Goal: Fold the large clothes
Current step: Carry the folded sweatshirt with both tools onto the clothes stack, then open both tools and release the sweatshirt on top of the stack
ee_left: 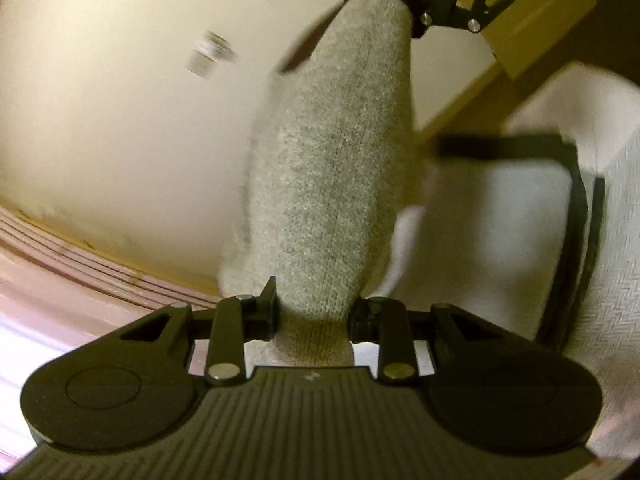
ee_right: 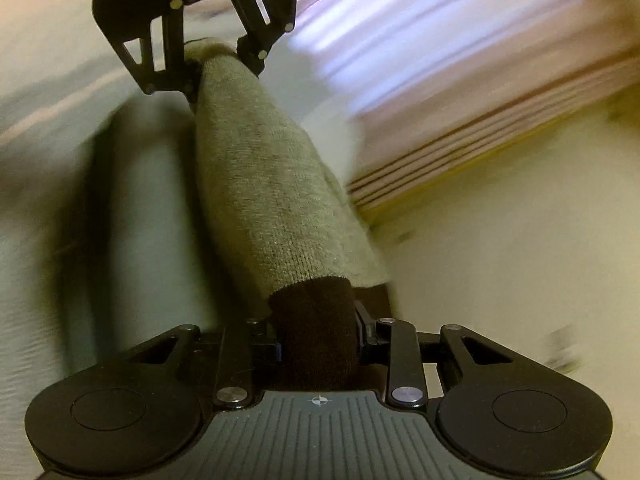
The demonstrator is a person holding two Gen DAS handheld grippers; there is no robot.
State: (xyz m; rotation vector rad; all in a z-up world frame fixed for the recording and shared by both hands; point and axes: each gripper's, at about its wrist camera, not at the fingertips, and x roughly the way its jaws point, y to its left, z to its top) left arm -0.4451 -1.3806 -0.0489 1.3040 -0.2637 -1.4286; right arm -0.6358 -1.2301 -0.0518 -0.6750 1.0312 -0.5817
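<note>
Grey knit garment (ee_left: 336,184) stretched btwn both grippers' jaws.

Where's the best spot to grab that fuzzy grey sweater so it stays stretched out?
Probably at its two ends, as now. The grey knit sweater hangs as a long bunched roll, so each claw comes in along the roll from opposite ends: the left claw pinches the grey end, the right claw pinches the dark brown cuff, where the fabric is narrow.

Left gripper (ee_left: 314,316), right gripper (ee_right: 320,346) — facing, both clamped — tilted downward
</note>
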